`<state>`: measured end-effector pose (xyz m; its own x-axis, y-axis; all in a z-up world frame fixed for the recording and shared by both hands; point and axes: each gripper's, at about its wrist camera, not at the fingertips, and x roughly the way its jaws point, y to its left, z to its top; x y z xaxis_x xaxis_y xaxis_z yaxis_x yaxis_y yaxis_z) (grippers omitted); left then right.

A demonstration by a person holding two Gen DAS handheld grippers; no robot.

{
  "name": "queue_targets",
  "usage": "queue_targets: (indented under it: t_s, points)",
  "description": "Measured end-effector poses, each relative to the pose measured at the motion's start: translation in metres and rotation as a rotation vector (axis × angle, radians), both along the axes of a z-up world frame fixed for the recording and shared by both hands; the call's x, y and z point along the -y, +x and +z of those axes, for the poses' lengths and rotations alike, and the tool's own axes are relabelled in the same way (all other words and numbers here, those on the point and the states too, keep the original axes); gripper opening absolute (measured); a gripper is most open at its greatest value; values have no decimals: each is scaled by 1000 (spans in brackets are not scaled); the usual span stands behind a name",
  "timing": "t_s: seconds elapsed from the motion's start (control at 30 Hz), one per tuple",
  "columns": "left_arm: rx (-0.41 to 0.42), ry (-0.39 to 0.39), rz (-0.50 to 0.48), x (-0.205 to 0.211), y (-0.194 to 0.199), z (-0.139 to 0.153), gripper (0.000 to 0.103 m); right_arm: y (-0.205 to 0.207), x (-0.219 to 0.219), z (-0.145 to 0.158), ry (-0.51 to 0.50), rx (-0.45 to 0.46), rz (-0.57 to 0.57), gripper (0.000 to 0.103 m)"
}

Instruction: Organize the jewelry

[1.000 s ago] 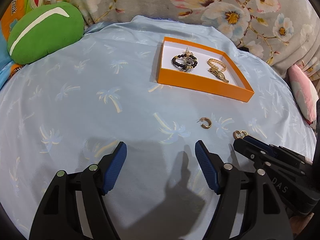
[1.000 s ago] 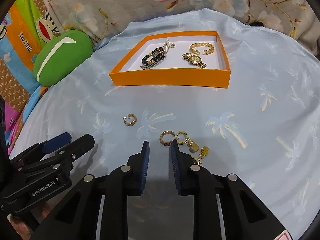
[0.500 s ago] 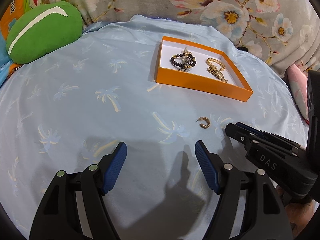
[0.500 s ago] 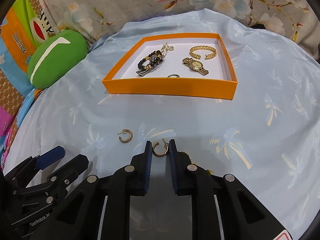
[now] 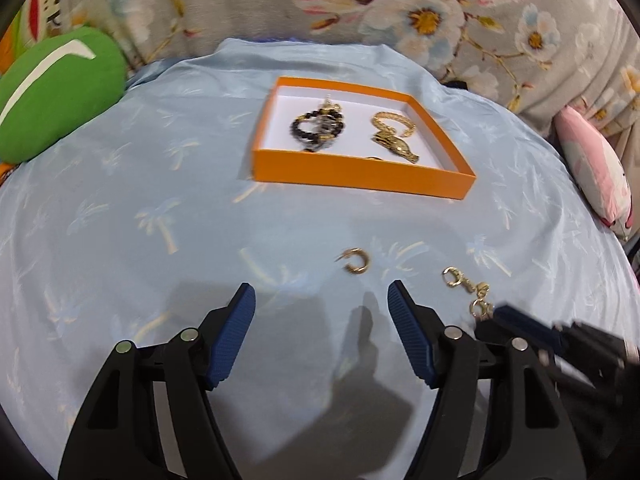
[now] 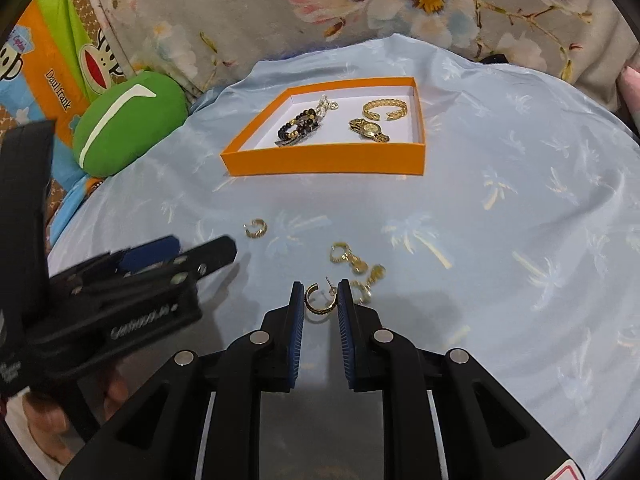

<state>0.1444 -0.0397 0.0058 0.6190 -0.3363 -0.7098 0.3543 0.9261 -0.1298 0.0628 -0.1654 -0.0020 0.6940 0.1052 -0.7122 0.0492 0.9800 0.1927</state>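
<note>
My right gripper [image 6: 319,294] is shut on a gold hoop earring [image 6: 320,302], held between its blue pads just above the cloth. A pair of gold dangling earrings [image 6: 354,262] lies just beyond it. A second gold hoop earring [image 5: 354,261] lies on the blue cloth, a little ahead and right of my left gripper [image 5: 321,300]. Its jaws are closing, with nothing between them. The orange box [image 5: 360,178] farther back holds a dark bead bracelet [image 5: 318,130], a gold bracelet [image 5: 394,122] and a gold watch [image 5: 396,146].
A green cushion [image 5: 56,92] rests at the far left edge of the light blue palm-print cloth [image 5: 160,220]. A floral fabric [image 5: 400,12] rises behind the box and a pink pillow [image 5: 596,172] lies at the right. A hand [image 6: 48,412] holds the left gripper.
My right gripper closed on the hoop earring and drew back with it. The left gripper moved closer to the other hoop earring and its jaws narrowed slightly.
</note>
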Motion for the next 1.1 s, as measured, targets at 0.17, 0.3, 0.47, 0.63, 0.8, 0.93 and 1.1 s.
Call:
queue_targets:
  t_s: [0.17, 0.3, 0.47, 0.63, 0.8, 0.93, 1.1]
  points:
    - [-25, 31, -26, 23, 14, -4, 46, -15, 17, -4, 51, -7, -25, 16]
    - [-21, 45, -16, 25, 16, -5, 39, -12, 21, -8, 93, -19, -23, 16]
    - [-27, 36, -2, 22, 20, -6, 23, -10, 22, -9, 107, -23, -20, 16]
    - [-19, 66, -1, 27, 21, -5, 21, -10, 23, -10, 113, -27, -21, 16]
    - [-11, 92, -9, 33, 22, -5, 21, -9, 24, -10, 118, -26, -22, 16]
    - [-5, 106, -14, 36, 22, -5, 20, -10, 24, -10, 119, -25, -22, 16]
    - [-9, 61, -6, 29, 21, -3, 20, -10, 25, -9, 123, -18, -26, 16]
